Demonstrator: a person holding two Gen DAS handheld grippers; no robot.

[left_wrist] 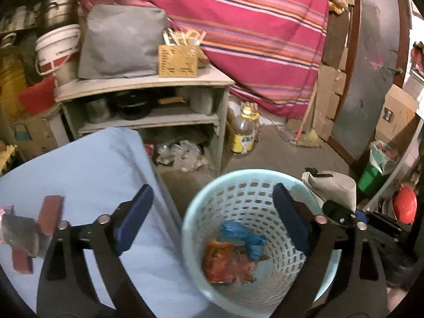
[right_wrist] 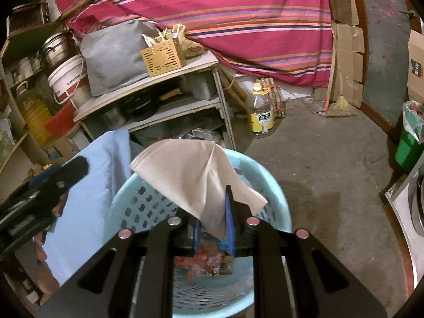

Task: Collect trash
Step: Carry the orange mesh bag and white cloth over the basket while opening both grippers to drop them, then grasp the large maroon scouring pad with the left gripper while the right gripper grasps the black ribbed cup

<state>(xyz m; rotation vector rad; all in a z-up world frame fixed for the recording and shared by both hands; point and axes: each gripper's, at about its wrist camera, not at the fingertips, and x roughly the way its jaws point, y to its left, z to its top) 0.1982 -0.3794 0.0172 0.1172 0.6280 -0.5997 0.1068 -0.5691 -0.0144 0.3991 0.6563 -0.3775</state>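
**Napkin held over basket, left gripper empty**

Blue cloth (left_wrist: pixel 87 175) covers the table on the left, red wrappers (left_wrist: pixel 50 216) lying at its edge. Light blue basket (left_wrist: pixel 254 190) stands on the floor just beside it, with orange and blue trash (left_wrist: pixel 233 251) at the bottom. Right gripper (right_wrist: pixel 214 220) is nearly closed, pinching a beige napkin (right_wrist: pixel 190 175) above the basket rim. Left gripper (left_wrist: pixel 212 217) is spread wide, nothing between its fingers, over the basket and table edge.
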